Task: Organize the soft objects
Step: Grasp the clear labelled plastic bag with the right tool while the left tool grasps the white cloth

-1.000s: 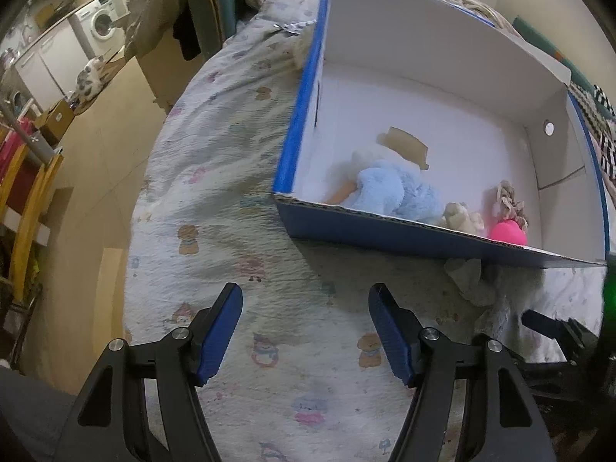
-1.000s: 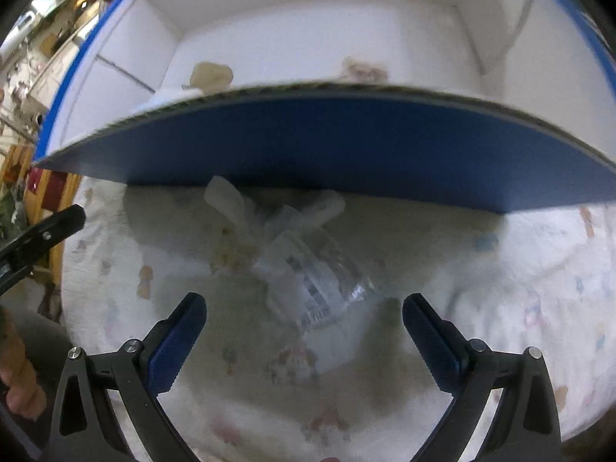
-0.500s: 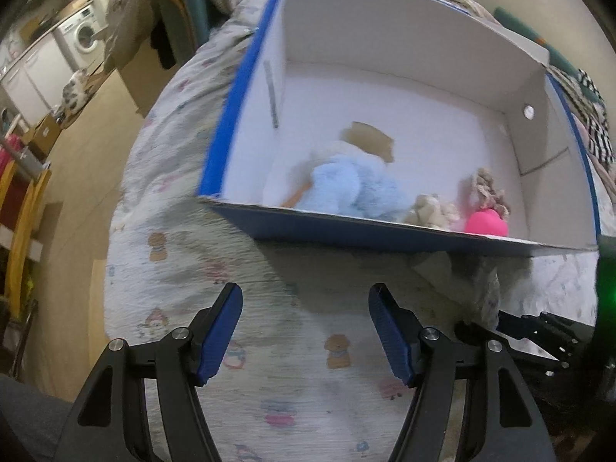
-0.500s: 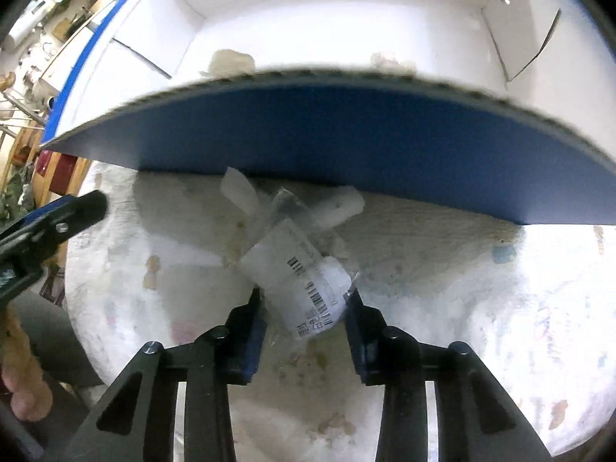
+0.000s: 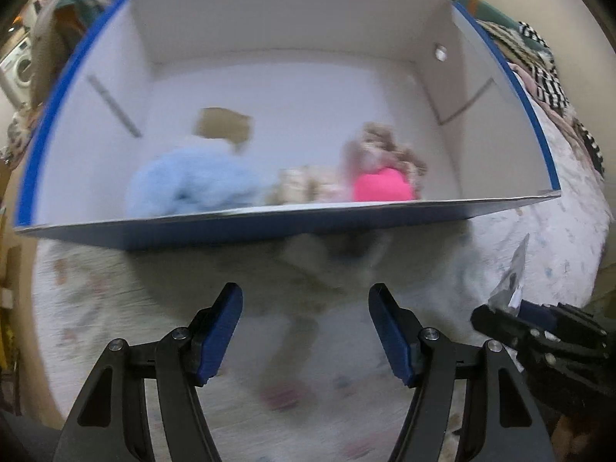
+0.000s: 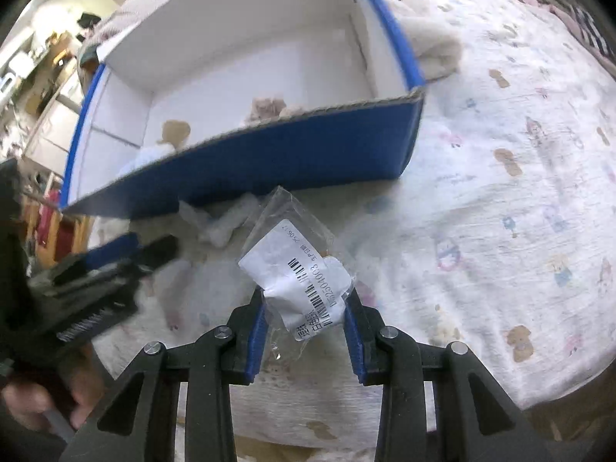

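Note:
My right gripper (image 6: 306, 308) is shut on a clear plastic packet (image 6: 304, 273) with a white barcode label, held above the quilt in front of the blue-and-white box (image 6: 292, 154). The packet's tip shows in the left wrist view (image 5: 514, 281). My left gripper (image 5: 306, 308) is open and empty, facing the box's near wall (image 5: 246, 227). Inside the box lie a light blue plush (image 5: 192, 184), a small beige toy (image 5: 304, 188) and a pink toy (image 5: 381, 188). A whitish soft piece (image 6: 223, 219) lies on the quilt against the box.
The box stands on a bed with a patterned white quilt (image 6: 519, 192). A beige plush (image 6: 427, 38) lies beside the box's right wall. Striped fabric (image 5: 539, 73) lies at the far right. The floor and furniture (image 6: 42, 88) are to the left.
My right gripper closed on the packet and lifted it, swinging right. My left gripper moved right and closer to the box front, staying open.

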`<state>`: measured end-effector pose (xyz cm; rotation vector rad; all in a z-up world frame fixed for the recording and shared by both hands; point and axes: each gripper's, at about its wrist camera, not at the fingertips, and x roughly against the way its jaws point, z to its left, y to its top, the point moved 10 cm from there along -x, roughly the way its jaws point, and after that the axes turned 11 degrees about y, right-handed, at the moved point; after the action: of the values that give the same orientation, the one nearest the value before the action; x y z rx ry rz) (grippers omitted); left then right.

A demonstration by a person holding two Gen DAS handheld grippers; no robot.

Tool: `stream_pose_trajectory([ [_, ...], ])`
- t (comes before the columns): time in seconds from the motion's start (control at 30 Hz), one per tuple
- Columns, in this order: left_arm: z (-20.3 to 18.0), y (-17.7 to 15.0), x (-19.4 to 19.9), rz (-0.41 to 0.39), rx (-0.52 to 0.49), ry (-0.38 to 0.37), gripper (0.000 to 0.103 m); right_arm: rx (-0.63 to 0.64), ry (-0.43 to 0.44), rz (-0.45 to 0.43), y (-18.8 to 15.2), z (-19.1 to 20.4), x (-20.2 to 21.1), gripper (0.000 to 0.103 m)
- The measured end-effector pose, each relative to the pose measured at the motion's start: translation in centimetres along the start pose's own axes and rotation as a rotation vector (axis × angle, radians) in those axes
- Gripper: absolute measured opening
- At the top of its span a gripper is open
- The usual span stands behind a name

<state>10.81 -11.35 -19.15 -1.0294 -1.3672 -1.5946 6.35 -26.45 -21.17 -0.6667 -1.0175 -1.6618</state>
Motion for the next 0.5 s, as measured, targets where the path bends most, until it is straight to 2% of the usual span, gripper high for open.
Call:
stream_pose_trajectory([
  [0.13,-2.5,0.3,-1.6,0.021,-0.012,-0.007,0.065,-0.012,0.02,-0.004,0.2,-0.4,0.4,0.038],
  [0.3,-3.2,0.7,-4.0,0.043,0.007,0.027,0.065,-0.029,0.043,0.001,0.5,-1.3,1.4,0.038],
  [0.37,-3.4,0.9,-4.6,0.051,0.003,0.034,0.059,-0.033,0.05,0.0,0.8,-1.4,1.5,0.038],
  [0.43,-3.5,1.1,-5.2,0.05,0.007,0.049,0.045,-0.049,0.064,0.003,1.1,-1.6,1.5,0.038],
  [0.47,-3.3,1.2,-5.5,0.055,0.013,0.052,0.042,-0.053,0.066,0.003,1.0,-1.9,1.6,0.038],
  [0.5,-3.2,1.1,-5.7,0.064,0.024,0.05,0.033,-0.054,0.068,0.002,1.1,-2.0,1.8,0.038],
])
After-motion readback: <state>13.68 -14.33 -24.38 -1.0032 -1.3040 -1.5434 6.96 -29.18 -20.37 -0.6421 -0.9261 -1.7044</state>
